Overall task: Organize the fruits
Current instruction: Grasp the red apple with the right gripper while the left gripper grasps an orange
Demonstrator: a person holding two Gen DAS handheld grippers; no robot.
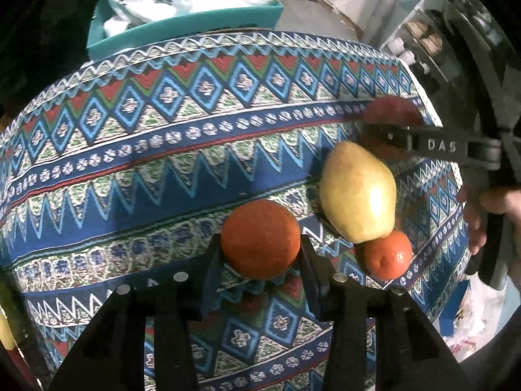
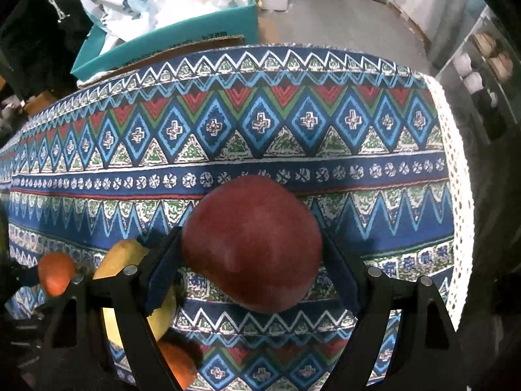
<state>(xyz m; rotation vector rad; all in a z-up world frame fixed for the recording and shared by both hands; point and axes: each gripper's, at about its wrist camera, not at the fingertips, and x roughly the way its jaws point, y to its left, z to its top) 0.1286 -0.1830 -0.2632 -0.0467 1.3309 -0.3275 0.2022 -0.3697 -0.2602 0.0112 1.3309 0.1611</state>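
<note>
My left gripper (image 1: 260, 243) is shut on an orange (image 1: 257, 228), its pads pressed against both sides just above the patterned tablecloth (image 1: 162, 123). To the right a yellow-green pear (image 1: 358, 192) lies on the cloth, touching a small tangerine (image 1: 387, 254). My right gripper (image 2: 250, 244) is shut on a red apple (image 2: 254, 241), held over the cloth (image 2: 260, 123). In the left wrist view that apple (image 1: 392, 110) shows beyond the pear, behind a black finger (image 1: 423, 143) of the right gripper. The right wrist view has the pear (image 2: 127, 257), orange (image 2: 55, 273) and tangerine (image 2: 179, 368) at lower left.
A teal box (image 1: 195, 29) stuffed with plastic bags stands behind the table's far edge. A shelf with bottles (image 2: 482, 81) is at the right, past the cloth's lace border. A person's hand (image 1: 498, 202) grips the right tool's handle.
</note>
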